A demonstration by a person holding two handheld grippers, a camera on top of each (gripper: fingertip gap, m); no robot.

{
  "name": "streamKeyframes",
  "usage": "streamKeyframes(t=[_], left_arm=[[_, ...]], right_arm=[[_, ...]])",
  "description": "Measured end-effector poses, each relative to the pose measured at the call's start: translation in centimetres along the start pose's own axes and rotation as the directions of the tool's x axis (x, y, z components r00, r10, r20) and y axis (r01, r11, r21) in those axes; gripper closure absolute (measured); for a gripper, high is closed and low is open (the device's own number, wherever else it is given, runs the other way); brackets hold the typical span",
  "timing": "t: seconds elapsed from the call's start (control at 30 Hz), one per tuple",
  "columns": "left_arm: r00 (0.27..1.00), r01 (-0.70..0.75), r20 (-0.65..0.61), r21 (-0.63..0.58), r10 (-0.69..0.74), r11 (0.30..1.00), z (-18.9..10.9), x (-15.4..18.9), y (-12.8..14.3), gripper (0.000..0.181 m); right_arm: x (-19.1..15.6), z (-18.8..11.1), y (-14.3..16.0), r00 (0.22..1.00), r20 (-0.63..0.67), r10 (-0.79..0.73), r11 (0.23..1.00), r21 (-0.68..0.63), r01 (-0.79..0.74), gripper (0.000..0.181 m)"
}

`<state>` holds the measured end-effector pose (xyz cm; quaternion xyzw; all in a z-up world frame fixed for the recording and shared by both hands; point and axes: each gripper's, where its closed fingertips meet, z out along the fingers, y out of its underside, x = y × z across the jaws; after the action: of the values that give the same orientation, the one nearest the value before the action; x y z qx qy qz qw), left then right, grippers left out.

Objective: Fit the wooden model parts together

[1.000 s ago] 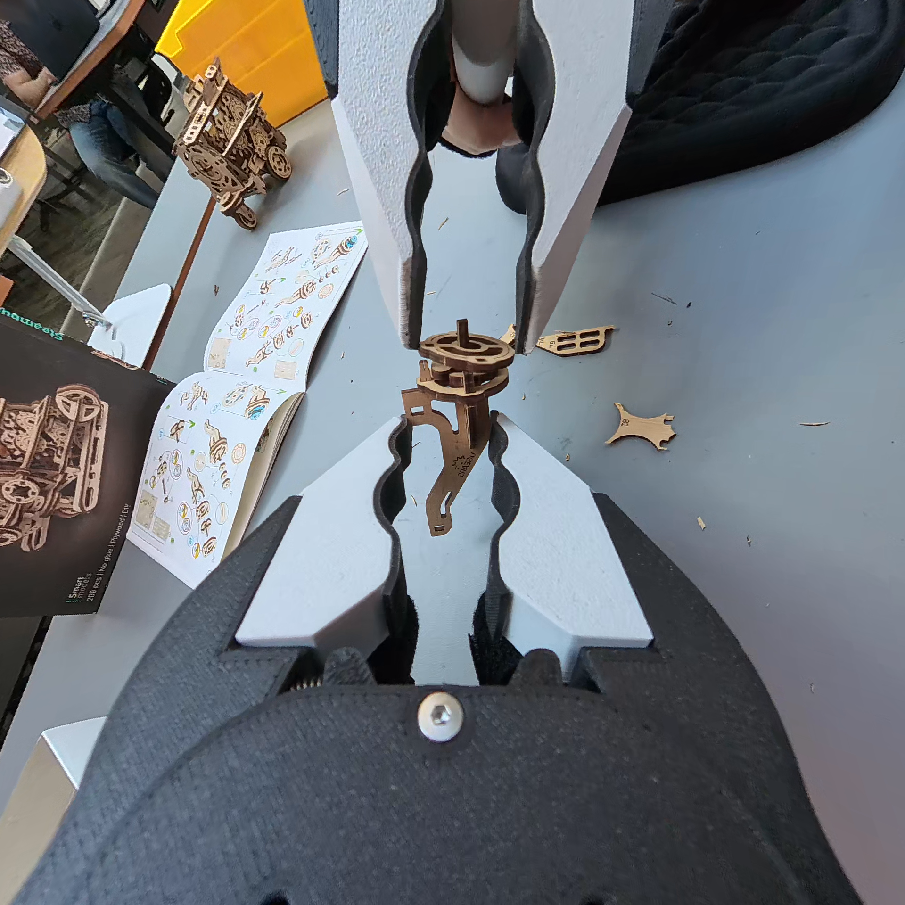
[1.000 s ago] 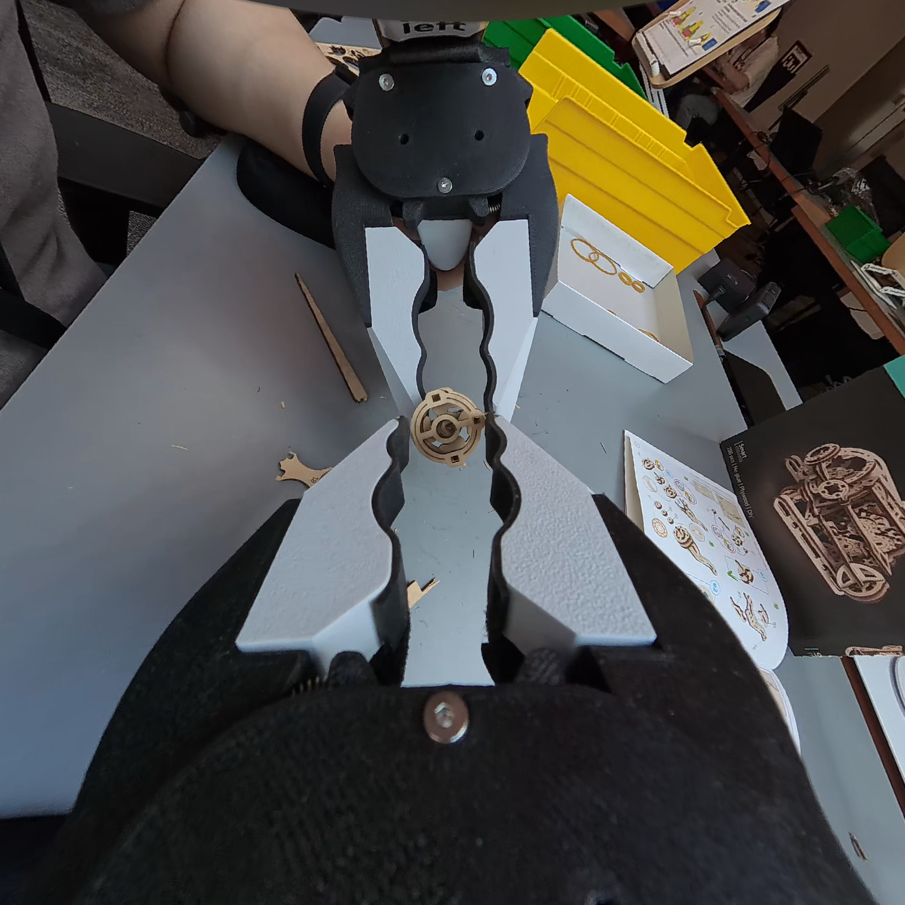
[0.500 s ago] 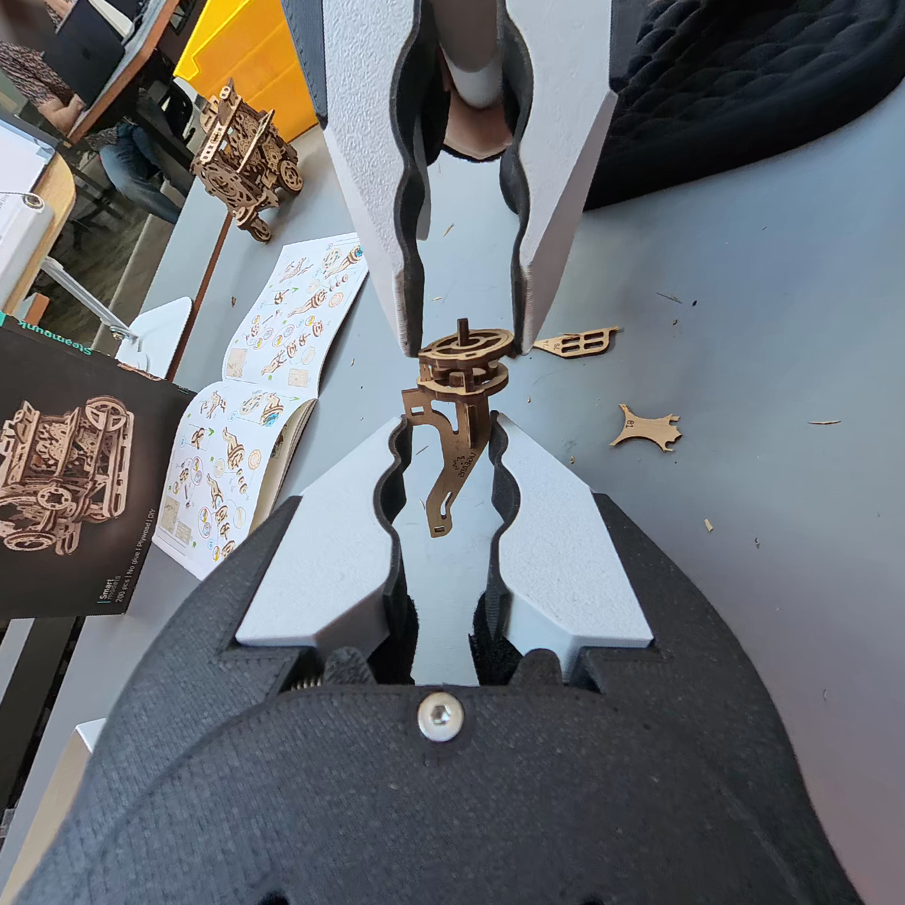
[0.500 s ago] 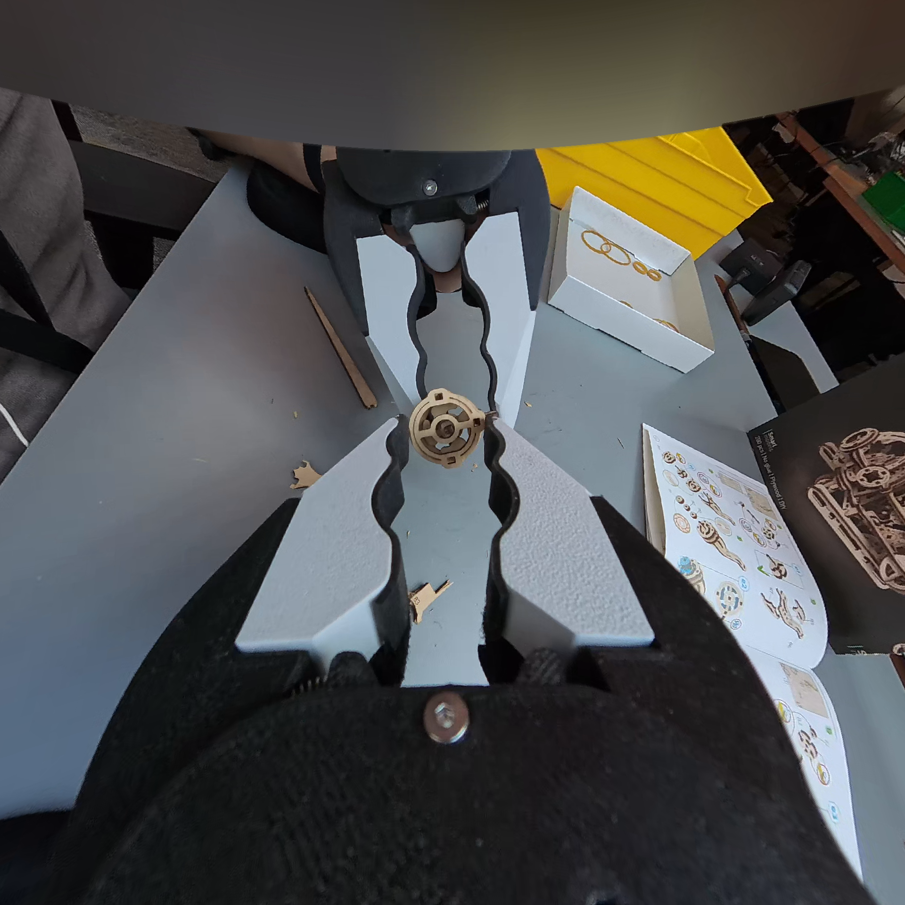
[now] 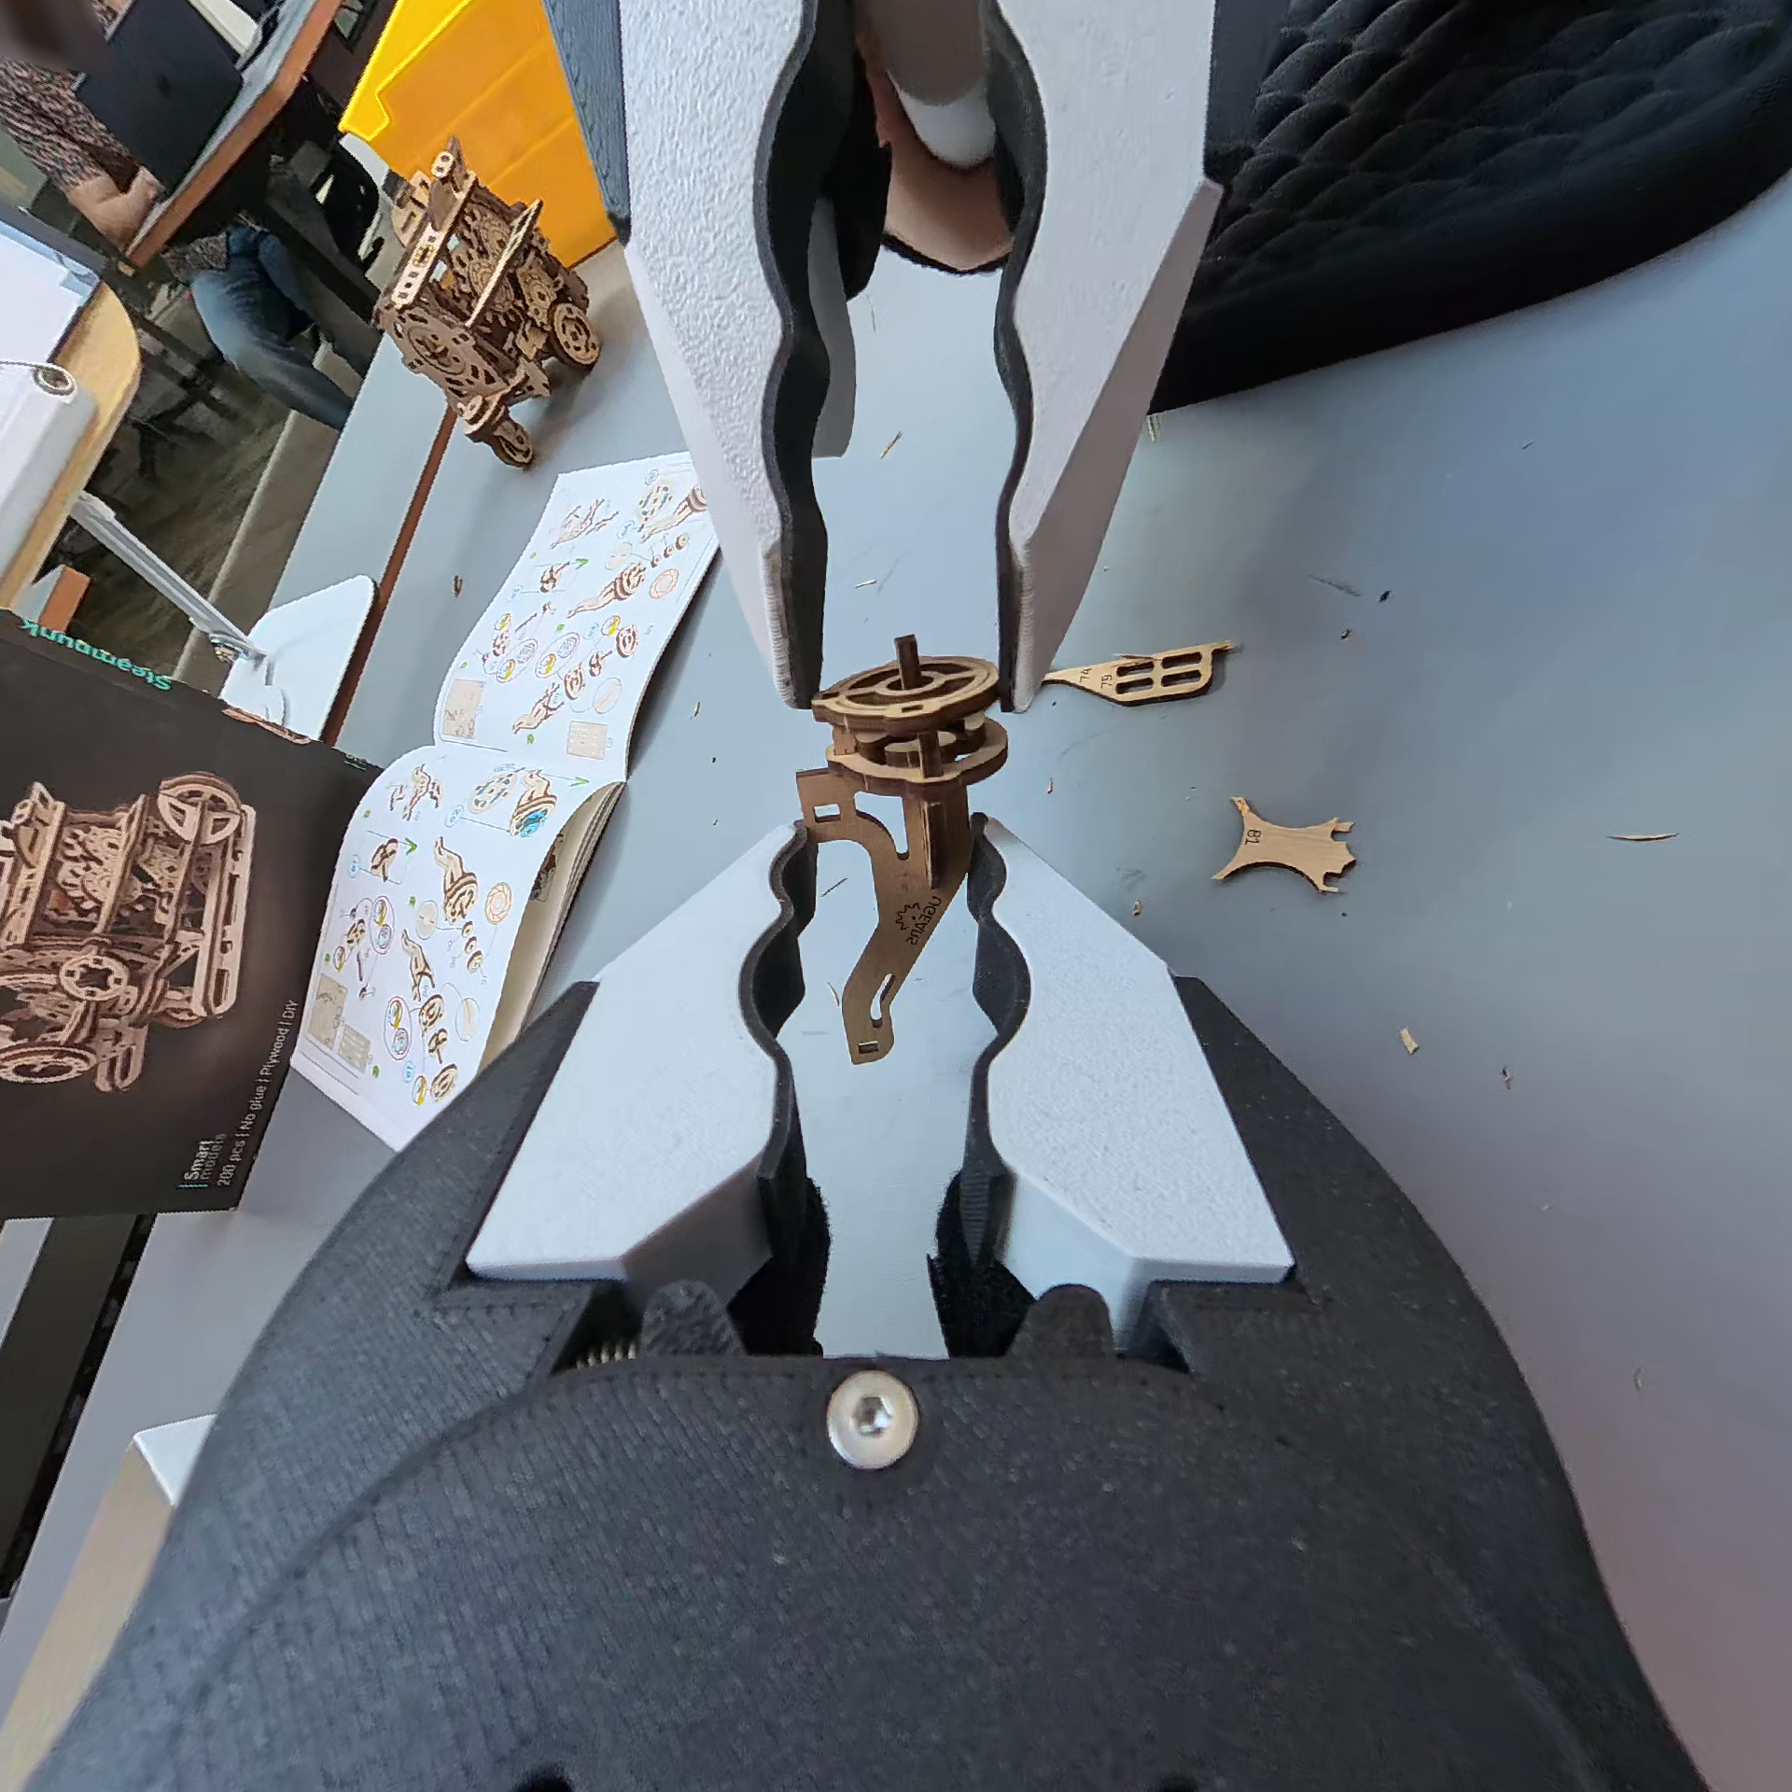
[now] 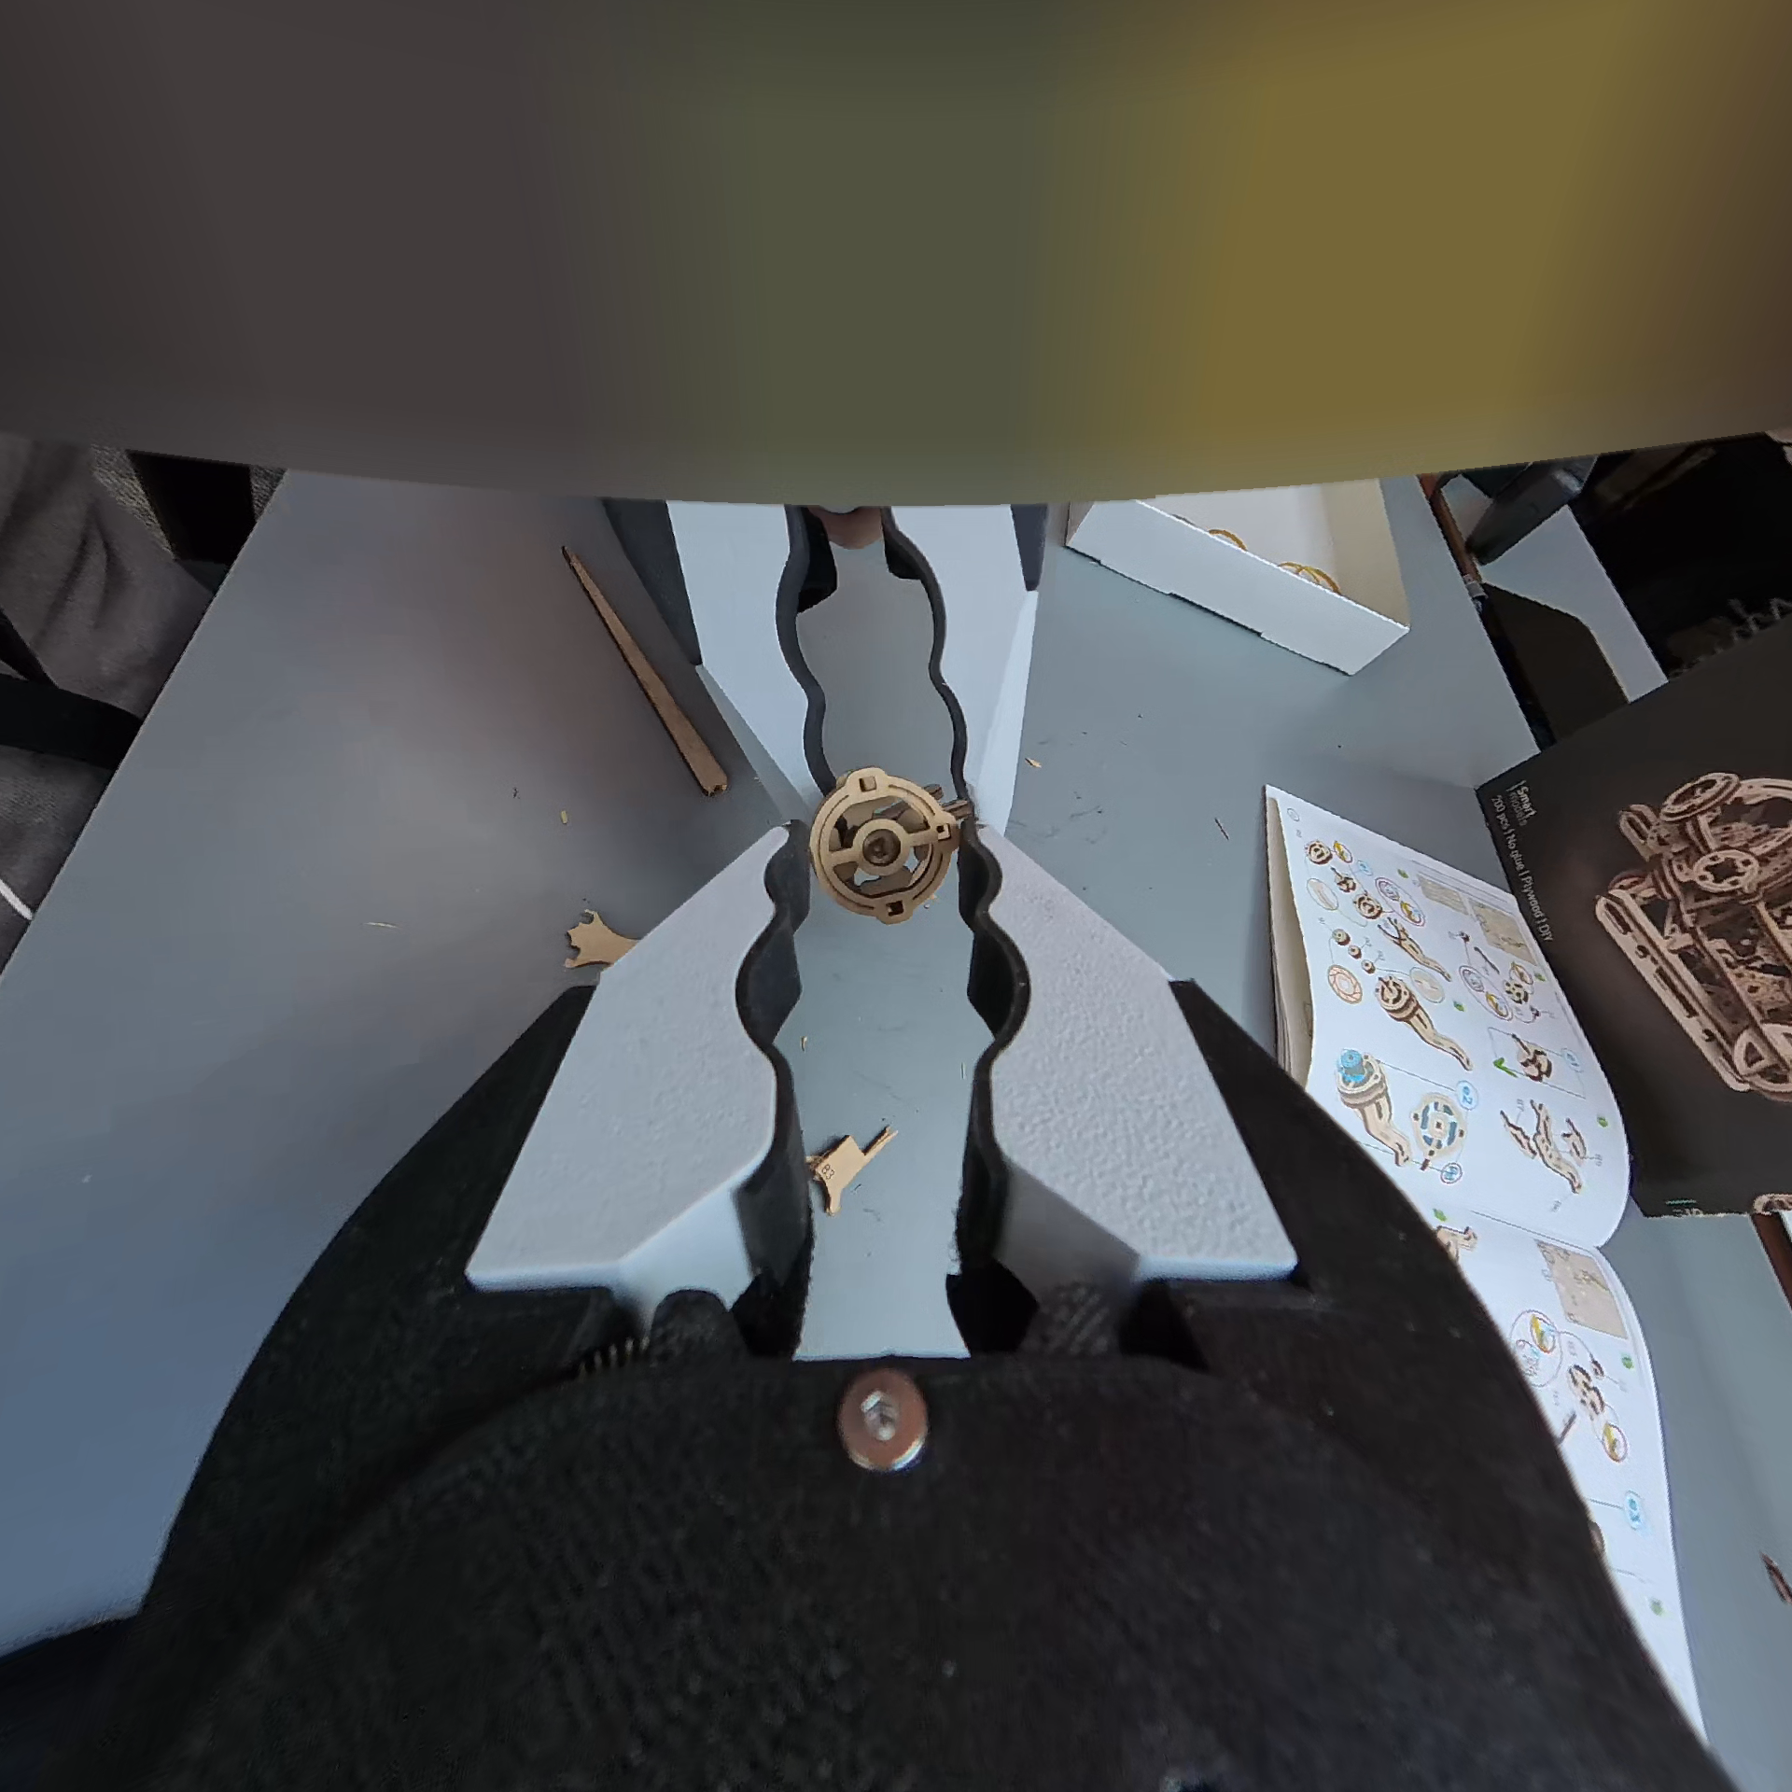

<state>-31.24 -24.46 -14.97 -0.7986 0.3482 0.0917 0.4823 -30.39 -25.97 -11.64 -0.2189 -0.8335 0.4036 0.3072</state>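
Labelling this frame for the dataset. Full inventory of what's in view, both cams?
sub-assembly: 1, brown wood, in the air between both grippers
loose parts: 3 flat tan cut-outs plus one strip, on the table
table: 1, grey
booklet: 1, white, open, beside the box
box: 1, black, at the table edge
finished model: 1, brown, far end of the table
tray: 1, white, far side
bin: yellow, count unclear
cushion: 1, black
left gripper: 1, shut on the curved arm
right gripper: 1, shut on the top disc
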Motion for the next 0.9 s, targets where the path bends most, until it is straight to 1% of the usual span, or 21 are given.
streamKeyframes(t=[0.2, 0.4, 0.67, 0.8, 0.9], left_arm=[[0.997, 0.068, -0.04, 0.026, -0.067, 0.997, -0.1, 0.0, -0.2, 0.151], [0.995, 0.072, -0.066, 0.016, -0.071, 0.997, 0.0, 0.4, 0.1, 0.151], [0.991, 0.096, -0.091, 0.0, -0.096, 0.995, 0.3, 0.7, 0.5, 0.151], [0.977, 0.161, -0.146, 0.018, -0.157, 0.987, 0.5, 1.1, 0.3, 0.151], [0.97, 0.186, -0.16, 0.021, -0.181, 0.982, 0.5, 1.0, 0.3, 0.151]], right_arm=[[0.1, -0.1, 0.0, 1.0, -0.003, 0.004, 1.0, -0.004, -0.004, 0.151], [-0.2, 0.2, 0.0, 1.0, -0.01, -0.028, 0.999, -0.024, 0.027, 0.151], [-0.2, 0.6, 0.4, 0.999, -0.009, 0.033, 0.998, -0.054, -0.033, 0.151], [-0.4, 0.7, 0.2, 1.0, -0.005, 0.028, 0.998, -0.053, -0.028, 0.151], [-0.1, 0.6, 0.6, 1.0, -0.02, 0.018, 0.997, -0.081, -0.019, 0.151]])
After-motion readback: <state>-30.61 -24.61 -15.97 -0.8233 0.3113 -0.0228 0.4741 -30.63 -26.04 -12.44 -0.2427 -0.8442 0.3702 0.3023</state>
